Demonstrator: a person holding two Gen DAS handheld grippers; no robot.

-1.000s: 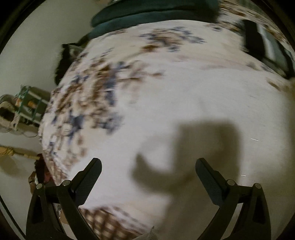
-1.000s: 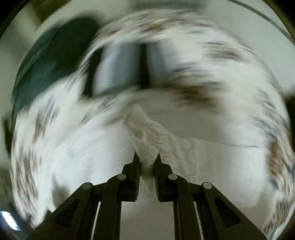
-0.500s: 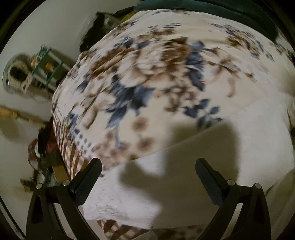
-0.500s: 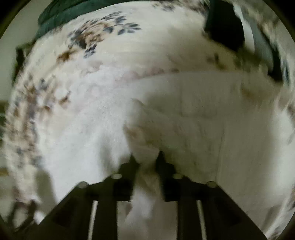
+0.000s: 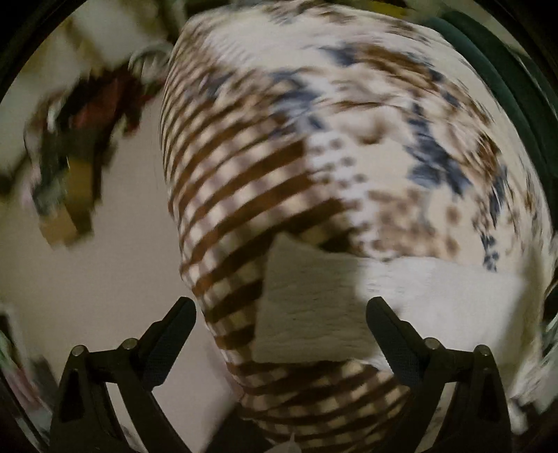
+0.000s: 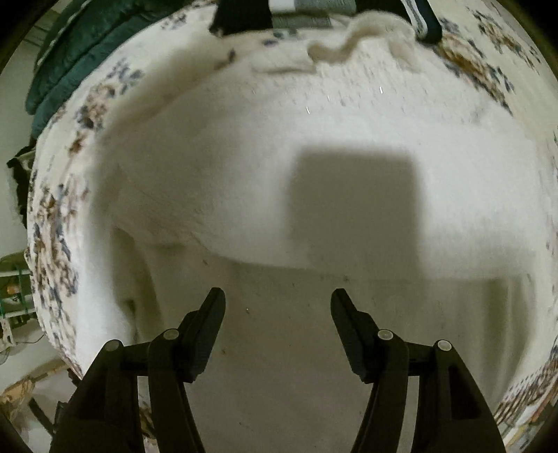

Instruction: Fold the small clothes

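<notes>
The bed point(image 6: 62, 195) carries everything here; it is covered by a blanket point(image 5: 314, 122) with blue and brown flowers and a brown checked border along its edge. On the blanket lies the white knitted garment point(image 6: 244, 156), spread flat and covering most of the middle of the bed in the right wrist view. One sleeve point(image 6: 348, 41) lies crumpled at its far end, close to a pile of dark and grey clothes point(image 6: 296, 14) at the far edge of the bed. A dark green quilt point(image 6: 69, 52) lies along the far left edge. In the left wrist view a corner of the garment point(image 5: 314, 306) lies near the checked edge of the bed, just under the left gripper point(image 5: 279, 324), whose fingers are spread wide and hold nothing. The right gripper point(image 6: 277, 313) hangs over the garment; its fingers are opening and nothing is between them.
</notes>
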